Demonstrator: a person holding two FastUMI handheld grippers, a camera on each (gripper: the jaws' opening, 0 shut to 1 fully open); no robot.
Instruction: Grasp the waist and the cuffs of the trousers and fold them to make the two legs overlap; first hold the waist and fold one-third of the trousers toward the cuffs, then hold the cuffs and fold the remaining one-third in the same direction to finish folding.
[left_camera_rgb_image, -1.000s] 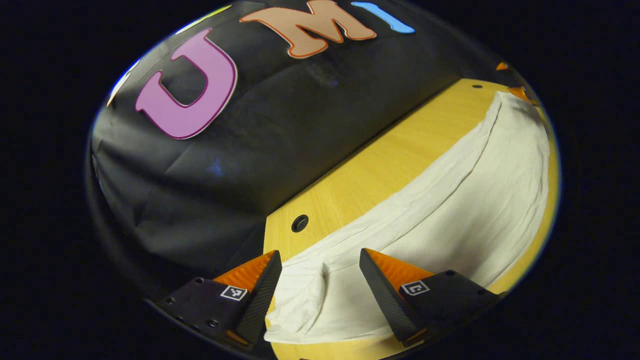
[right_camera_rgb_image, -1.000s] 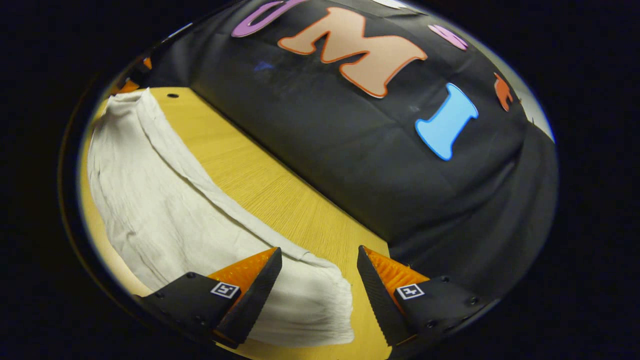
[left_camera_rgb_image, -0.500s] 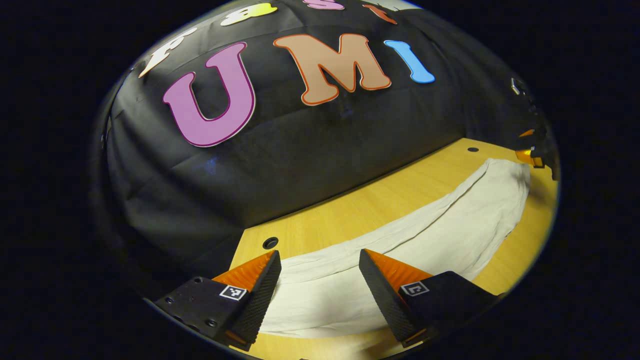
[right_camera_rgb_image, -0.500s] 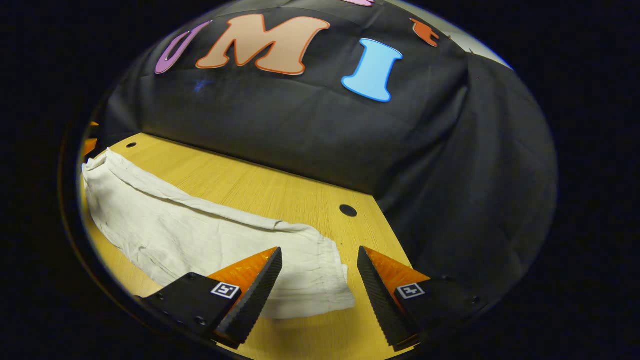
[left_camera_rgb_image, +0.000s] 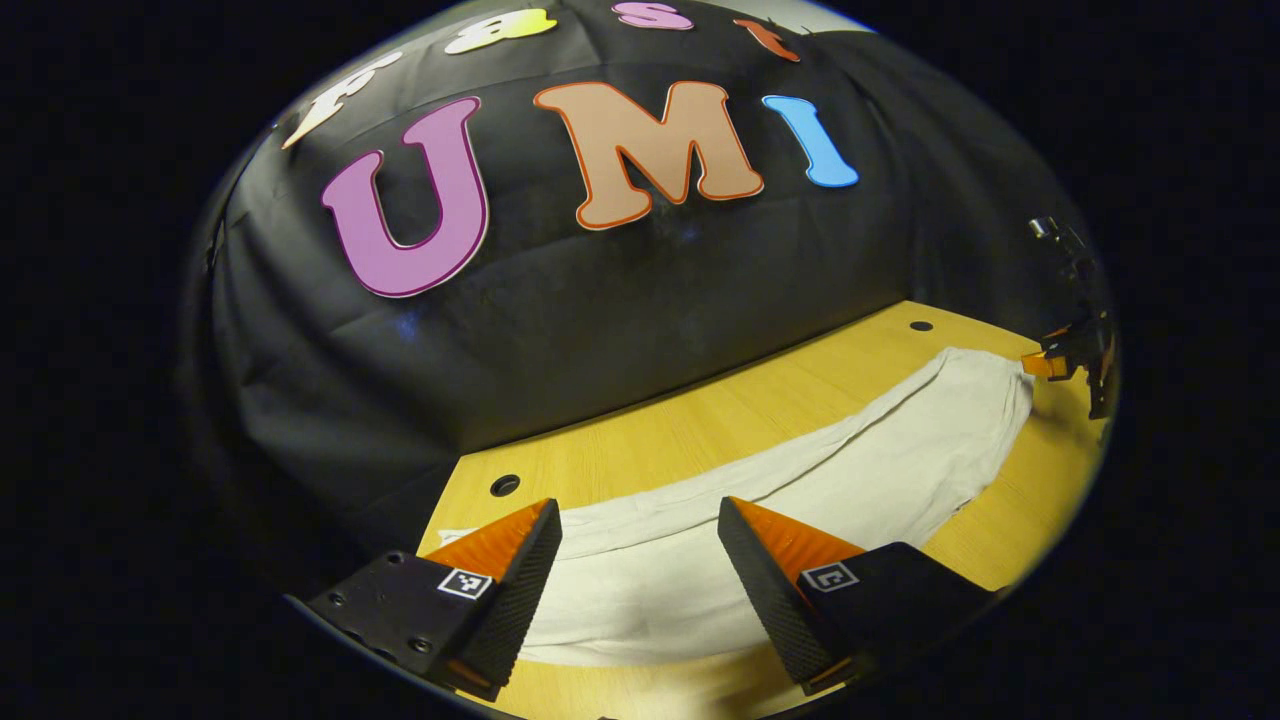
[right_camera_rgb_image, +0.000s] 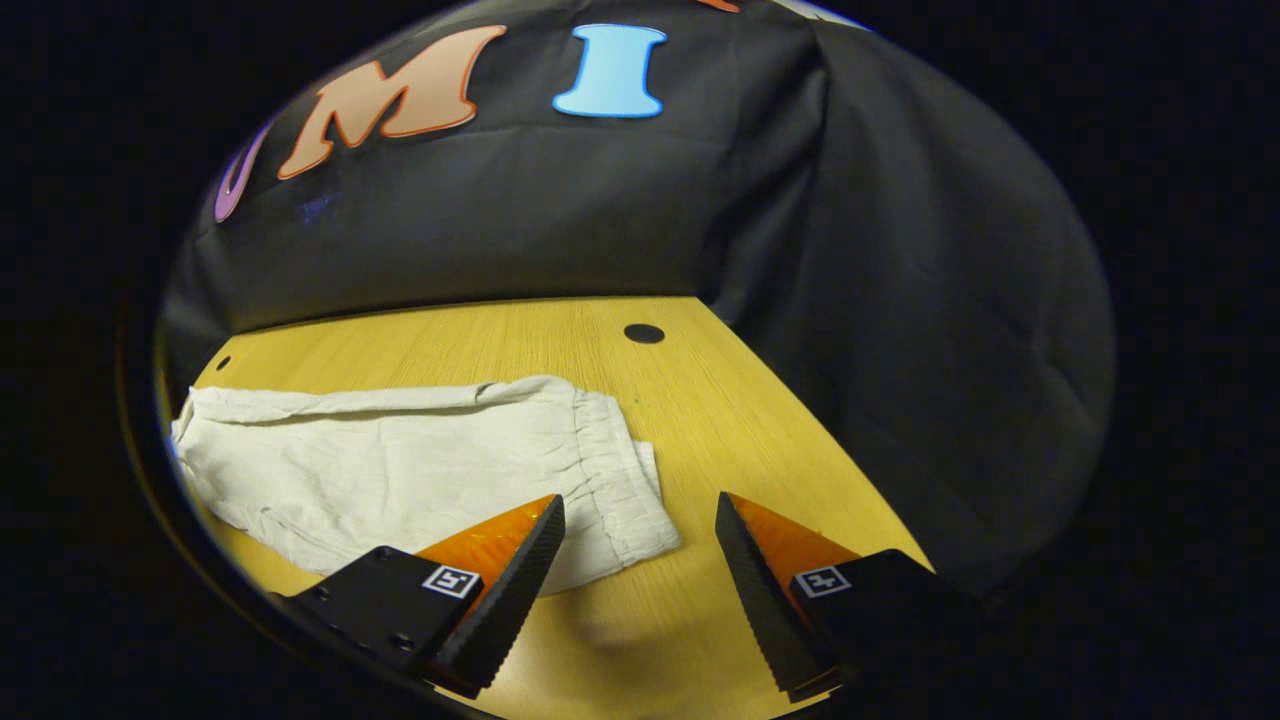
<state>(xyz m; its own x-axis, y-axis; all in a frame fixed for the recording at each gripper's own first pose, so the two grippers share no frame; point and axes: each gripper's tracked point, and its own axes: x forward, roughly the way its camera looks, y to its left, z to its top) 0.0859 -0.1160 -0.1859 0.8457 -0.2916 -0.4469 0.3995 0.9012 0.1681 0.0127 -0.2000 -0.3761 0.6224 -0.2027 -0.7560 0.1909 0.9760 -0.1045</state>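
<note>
The trousers (left_camera_rgb_image: 800, 500) lie flat along the wooden table (left_camera_rgb_image: 700, 430), a pale, crinkled strip with the two legs already laid one over the other. In the left gripper view the left gripper (left_camera_rgb_image: 640, 520) hangs low over one end of them, tipped forward and down so its two fingers point across the cloth; the jaws stand wide apart with nothing between them but the fabric underneath, and I cannot tell whether the tips touch it. From there the trousers run away ahead and to the right of those jaws, toward the far corner of the table, where the right gripper (left_camera_rgb_image: 1045, 362) shows small at the other end of the cloth (the hand holding it is too dark to make out). In the right gripper view the right gripper (right_camera_rgb_image: 640, 515) is also angled down at the table, jaws parted just as wide and holding nothing. The gathered waist (right_camera_rgb_image: 625, 480) sits just ahead of the jaws and toward the left finger (right_camera_rgb_image: 515, 575), its corner reaching into the gap, while the right finger (right_camera_rgb_image: 765, 580) hangs over bare wood. The legs stretch off to the left of the jaws. A round hole (right_camera_rgb_image: 644, 333) in the tabletop lies well ahead, near the booth's black cloth wall (right_camera_rgb_image: 850, 250).
</note>
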